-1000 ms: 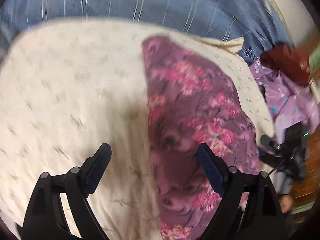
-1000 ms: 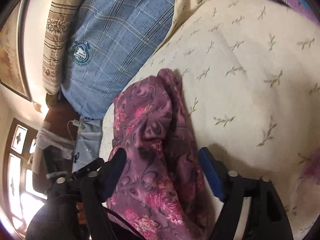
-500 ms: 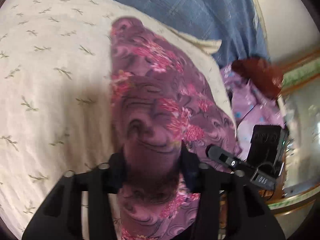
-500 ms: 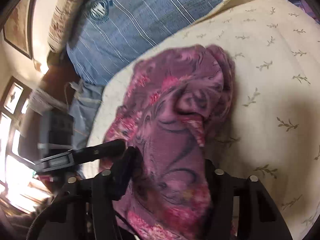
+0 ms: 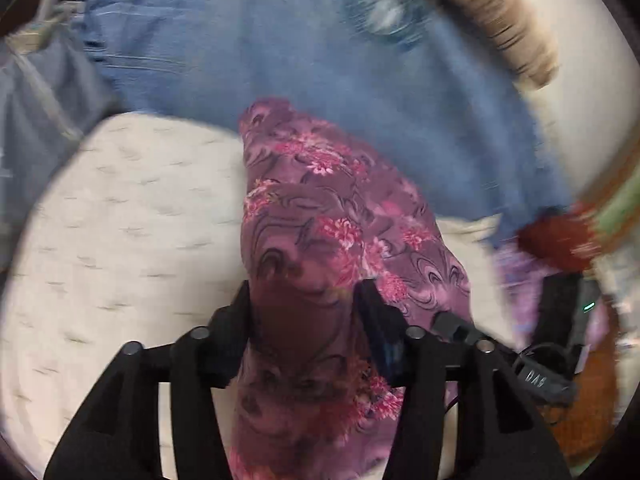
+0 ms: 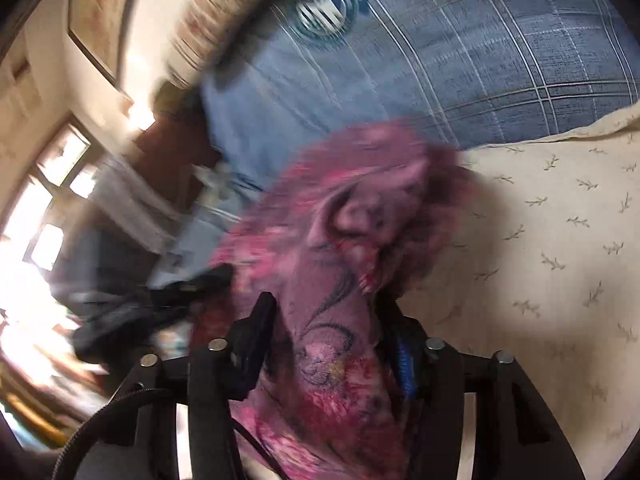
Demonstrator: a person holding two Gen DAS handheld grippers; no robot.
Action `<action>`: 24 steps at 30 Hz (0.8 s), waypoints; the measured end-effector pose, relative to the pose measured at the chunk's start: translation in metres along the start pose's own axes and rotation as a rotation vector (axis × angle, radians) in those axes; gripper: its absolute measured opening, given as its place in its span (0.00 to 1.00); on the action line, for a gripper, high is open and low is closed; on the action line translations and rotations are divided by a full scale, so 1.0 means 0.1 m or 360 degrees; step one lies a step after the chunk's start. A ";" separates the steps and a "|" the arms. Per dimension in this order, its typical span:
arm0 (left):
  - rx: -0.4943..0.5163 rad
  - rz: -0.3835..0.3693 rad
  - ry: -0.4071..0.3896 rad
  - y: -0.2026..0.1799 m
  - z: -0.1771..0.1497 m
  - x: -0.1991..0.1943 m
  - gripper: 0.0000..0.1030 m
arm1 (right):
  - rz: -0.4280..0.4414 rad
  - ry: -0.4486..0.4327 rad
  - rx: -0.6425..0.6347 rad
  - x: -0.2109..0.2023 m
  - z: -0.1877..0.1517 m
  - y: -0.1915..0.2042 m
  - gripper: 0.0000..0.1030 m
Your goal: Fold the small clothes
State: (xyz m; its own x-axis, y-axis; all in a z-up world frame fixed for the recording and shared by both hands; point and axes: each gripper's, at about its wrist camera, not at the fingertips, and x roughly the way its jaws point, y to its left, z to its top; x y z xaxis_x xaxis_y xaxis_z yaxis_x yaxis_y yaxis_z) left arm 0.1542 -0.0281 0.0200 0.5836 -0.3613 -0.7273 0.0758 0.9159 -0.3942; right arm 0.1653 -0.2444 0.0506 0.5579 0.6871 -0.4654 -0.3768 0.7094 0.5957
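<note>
A purple garment with pink flowers (image 5: 340, 216) is bunched and lifted off the cream sprigged cloth (image 5: 132, 232). My left gripper (image 5: 304, 300) is shut on one end of it; the fabric fills the gap between the jaws and hangs below. My right gripper (image 6: 328, 312) is shut on the other end of the garment (image 6: 352, 216), which is motion-blurred. The right gripper's body shows in the left wrist view (image 5: 532, 372), close on the right.
A blue checked bedsheet (image 6: 460, 60) lies beyond the cream cloth (image 6: 560, 260). A striped beige pillow (image 5: 492, 16) is at the far edge by the wall. A lilac garment (image 5: 520, 280) and a dark red item (image 5: 556, 240) lie to the right. Windows (image 6: 48, 208) are at left.
Both grippers closed on the purple garment and lifted its ends off the cream cloth. Both views tilted up toward the blue sheet and pillow.
</note>
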 end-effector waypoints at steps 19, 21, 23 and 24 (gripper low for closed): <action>0.0246 0.0664 0.0088 0.17 -1.33 -0.54 0.81 | -0.0913 0.0132 -0.0181 -0.50 -1.08 0.84 0.86; 0.0268 0.0660 0.0032 0.14 -1.50 -0.62 0.81 | -0.0944 0.0150 -0.0205 -0.57 -1.25 0.92 0.86; 0.0322 0.0665 0.0005 0.10 -1.61 -0.67 0.81 | -0.0992 0.0165 -0.0251 -0.65 -1.36 0.98 0.86; 0.0360 0.0670 0.0004 0.06 -1.67 -0.69 0.81 | -0.1015 0.0172 -0.0266 -0.67 -1.40 1.01 0.86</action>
State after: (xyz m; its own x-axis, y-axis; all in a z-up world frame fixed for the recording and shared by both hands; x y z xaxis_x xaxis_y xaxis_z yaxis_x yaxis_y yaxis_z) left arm -0.0207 -0.0264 -0.0256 0.5995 0.0492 -0.7989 0.0075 0.9977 0.0671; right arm -0.0144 -0.1968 0.0504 0.6352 0.1306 -0.7612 -0.1120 0.9908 0.0765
